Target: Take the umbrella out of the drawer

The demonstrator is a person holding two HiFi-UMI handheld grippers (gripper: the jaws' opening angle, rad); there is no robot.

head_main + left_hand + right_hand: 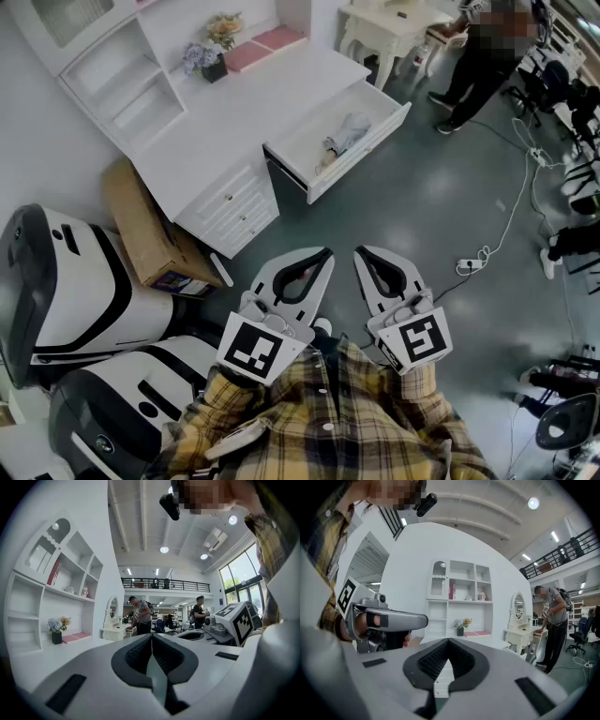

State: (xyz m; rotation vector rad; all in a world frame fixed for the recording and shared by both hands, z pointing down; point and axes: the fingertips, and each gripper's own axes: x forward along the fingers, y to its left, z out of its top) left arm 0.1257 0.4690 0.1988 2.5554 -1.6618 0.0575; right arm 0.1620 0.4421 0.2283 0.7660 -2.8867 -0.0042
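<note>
The long white drawer [367, 148] of the white wooden worktop [246, 105] already stands pulled well out, so the opening step looks done. Inside it lies a pale grey, crumpled fabric bundle with a beige end, which I take to be the folded umbrella [345, 131]; it rests on the drawer floor towards the middle, untouched, with nothing gripping it.

The left claw [325, 253] is held close in front of the person's checked shirt, well apart from the drawer; in its own view the two grey padded jaws meet tip to tip with nothing between them. The right claw [360, 252] sits just beside it, likewise drawn together and empty, its own view showing the pads touching at the tip; both point roughly towards the worktop.

So the real work is all ahead, in my judgement: closing the gap to the drawer, parting one claw's jaws, settling them round the bundle, clamping, and lifting it clear of the drawer walls; soft fabric may sag or slip if caught at one end only.
</note>
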